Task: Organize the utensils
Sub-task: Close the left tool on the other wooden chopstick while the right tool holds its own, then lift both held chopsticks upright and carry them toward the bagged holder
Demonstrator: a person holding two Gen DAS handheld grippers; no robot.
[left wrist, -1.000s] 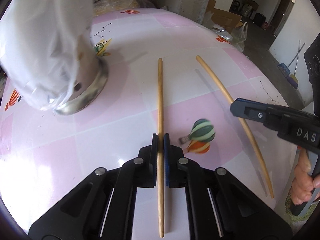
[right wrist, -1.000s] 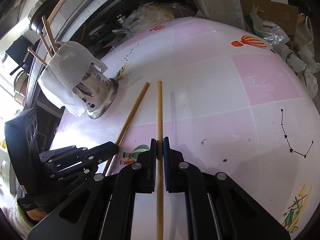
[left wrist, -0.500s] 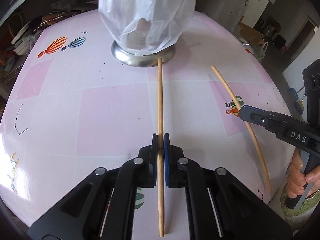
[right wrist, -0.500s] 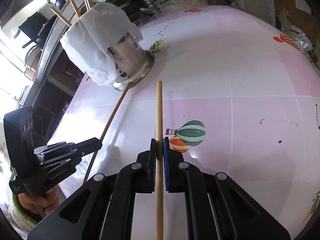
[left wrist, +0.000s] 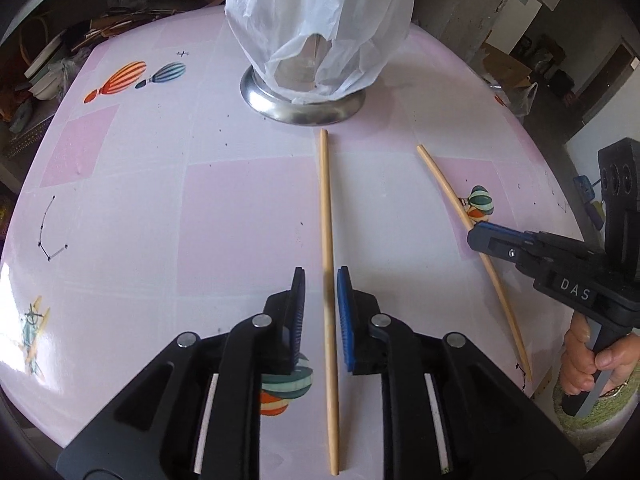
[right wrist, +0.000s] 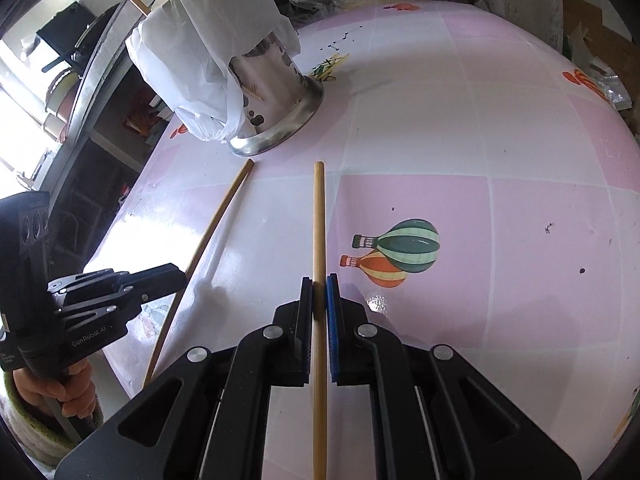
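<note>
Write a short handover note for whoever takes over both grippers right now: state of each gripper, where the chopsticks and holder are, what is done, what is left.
Left gripper: jaws opening, pads clear of its chopstick, which lies between them, tip near the holder's base.
Right gripper: shut on the other chopstick, pointing toward the holder.
Metal holder: upright on the pink table, draped with a plastic bag; several chopsticks already stand in it.
Left: get both chopsticks into the holder.

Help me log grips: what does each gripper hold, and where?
Right gripper: chopstick, gripped past mid-length. Left gripper: jaws opening, releasing its chopstick.
</note>
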